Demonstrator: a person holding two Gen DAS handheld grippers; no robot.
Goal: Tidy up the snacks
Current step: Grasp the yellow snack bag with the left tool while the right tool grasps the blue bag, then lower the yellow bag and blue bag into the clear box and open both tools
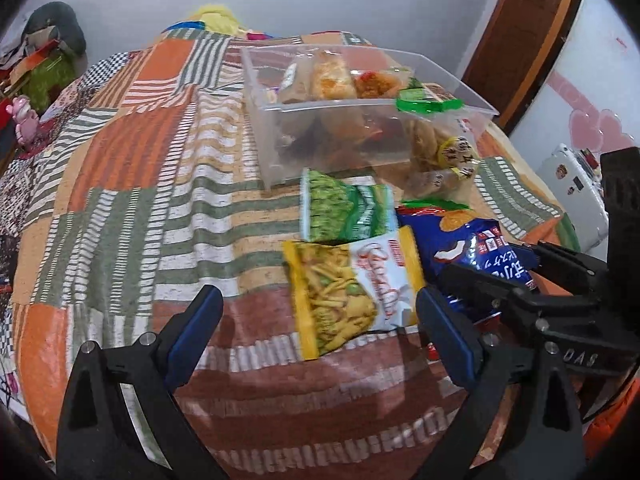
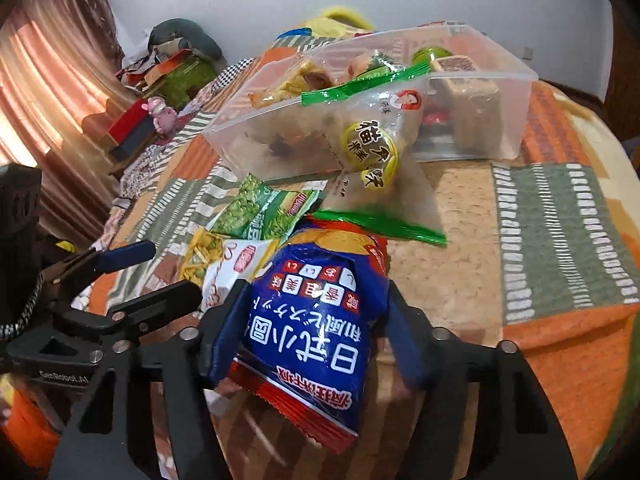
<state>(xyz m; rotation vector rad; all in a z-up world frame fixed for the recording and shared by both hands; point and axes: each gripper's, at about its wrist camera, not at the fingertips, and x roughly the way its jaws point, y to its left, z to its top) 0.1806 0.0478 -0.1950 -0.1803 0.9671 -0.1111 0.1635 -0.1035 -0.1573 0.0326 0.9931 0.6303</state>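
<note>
four snack packets lie outside the clear plastic bin (image 1: 280, 128), which sits on the patchwork quilt (image 1: 132, 184) toward its far right side and already holds several wrapped cakes and packets. the step in hand looks like the pickup of the blue cracker bag (image 2: 316, 320): the right gripper (image 2: 316, 344) has its two blue-padded fingers pressed against the bag's sides, squeezing the foil in at the waist, so it is clamped on that bag near the quilt's near edge. from the left wrist view the same bag (image 1: 468, 248) shows just right of the yellow pea-crisp packet (image 1: 348, 296), with the right tool's black frame over it. the left gripper (image 1: 320, 312) hangs with its fingers spread wide apart and nothing between them, its right finger beside the yellow packet's edge. beyond the yellow packet lies the green pea packet (image 1: 348, 212), touching it, and a clear bag with green seals (image 2: 368, 140) leans against the bin's near wall, part over the rim. the next move probably calls for lifting the blue bag clear of its neighbours, carrying it over the leaning clear bag and letting go above a free patch in the bin. the bag is puffy and slick, so it may slip in a side grip. whether it has left the quilt yet i cannot tell.
</note>
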